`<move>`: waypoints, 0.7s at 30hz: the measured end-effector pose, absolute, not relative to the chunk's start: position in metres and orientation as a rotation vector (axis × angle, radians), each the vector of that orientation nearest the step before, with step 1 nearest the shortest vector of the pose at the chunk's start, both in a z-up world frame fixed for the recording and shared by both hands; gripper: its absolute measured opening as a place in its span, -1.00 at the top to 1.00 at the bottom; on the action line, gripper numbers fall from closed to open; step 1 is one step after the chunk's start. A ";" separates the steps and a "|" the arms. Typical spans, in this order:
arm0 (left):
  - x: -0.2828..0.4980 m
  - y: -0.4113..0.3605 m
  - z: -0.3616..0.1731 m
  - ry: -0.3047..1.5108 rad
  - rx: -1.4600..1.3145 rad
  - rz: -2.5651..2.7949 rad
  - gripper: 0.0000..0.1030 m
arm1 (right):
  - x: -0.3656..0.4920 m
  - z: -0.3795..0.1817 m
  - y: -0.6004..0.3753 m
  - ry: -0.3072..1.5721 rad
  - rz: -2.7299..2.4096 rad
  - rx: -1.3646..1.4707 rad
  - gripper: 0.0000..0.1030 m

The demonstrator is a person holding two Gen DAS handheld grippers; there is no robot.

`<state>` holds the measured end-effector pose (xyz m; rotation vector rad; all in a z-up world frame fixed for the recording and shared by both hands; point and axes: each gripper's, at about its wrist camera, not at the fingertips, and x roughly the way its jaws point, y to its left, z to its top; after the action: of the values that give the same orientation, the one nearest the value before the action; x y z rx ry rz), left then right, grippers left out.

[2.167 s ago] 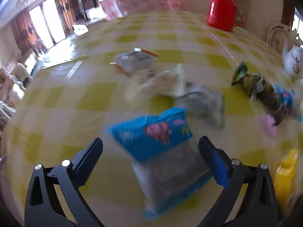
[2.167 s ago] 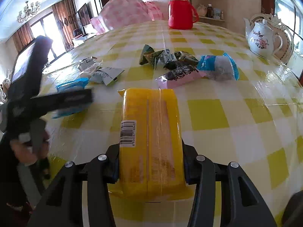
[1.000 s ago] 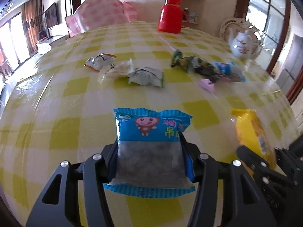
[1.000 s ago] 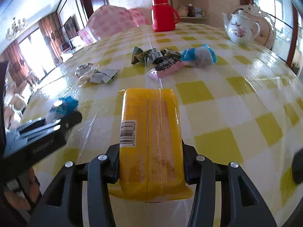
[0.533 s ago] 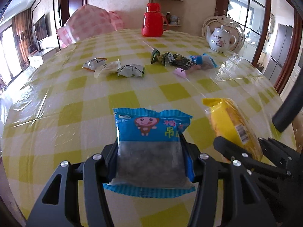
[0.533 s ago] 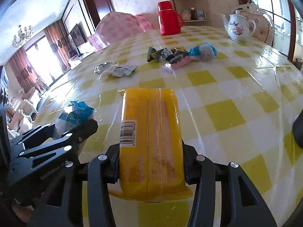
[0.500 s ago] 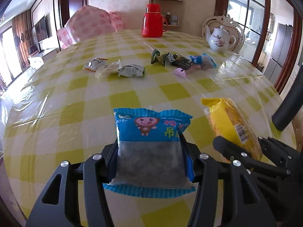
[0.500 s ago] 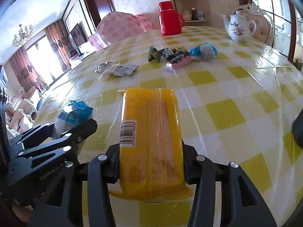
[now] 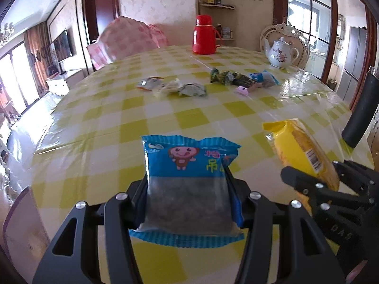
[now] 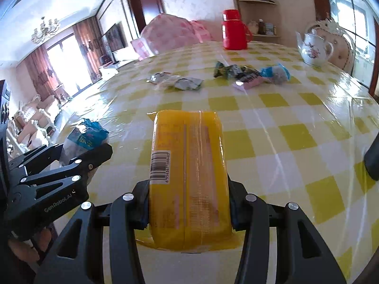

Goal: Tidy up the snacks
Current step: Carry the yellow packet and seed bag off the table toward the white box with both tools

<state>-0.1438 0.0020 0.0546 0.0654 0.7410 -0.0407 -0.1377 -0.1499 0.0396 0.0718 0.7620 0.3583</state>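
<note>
Left wrist view: left hand-held gripper (image 9: pixel 187 189) clenched on blue snack pack (image 9: pixel 189 179), above desk (image 9: pixel 106 127) edge, well short of red thermos (image 9: pixel 204 35). Right hand-held gripper (image 10: pixel 188 201) grasps yellow biscuit pack (image 10: pixel 188 175) just beside it.

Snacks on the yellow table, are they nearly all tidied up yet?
Not nearly. Nothing looks put away yet. In hand: the left gripper holds a blue snack bag, and the right gripper holds a yellow packet. Left to do: two small piles of wrapped snacks, one pale and one dark, lie on the checked table.
</note>
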 end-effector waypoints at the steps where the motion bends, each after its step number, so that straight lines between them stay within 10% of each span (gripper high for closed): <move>1: -0.149 0.008 0.054 0.739 0.067 -0.033 -0.06 | -0.139 0.040 -0.147 0.761 0.366 0.068 0.09; 21: -0.224 0.140 0.055 0.762 0.009 0.159 -0.06 | -0.199 0.055 -0.009 0.726 0.622 -0.149 0.09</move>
<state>-0.2242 0.1396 0.0547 0.0086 0.7616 0.1593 -0.1994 -0.0089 0.0553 -0.1490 0.7256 0.6215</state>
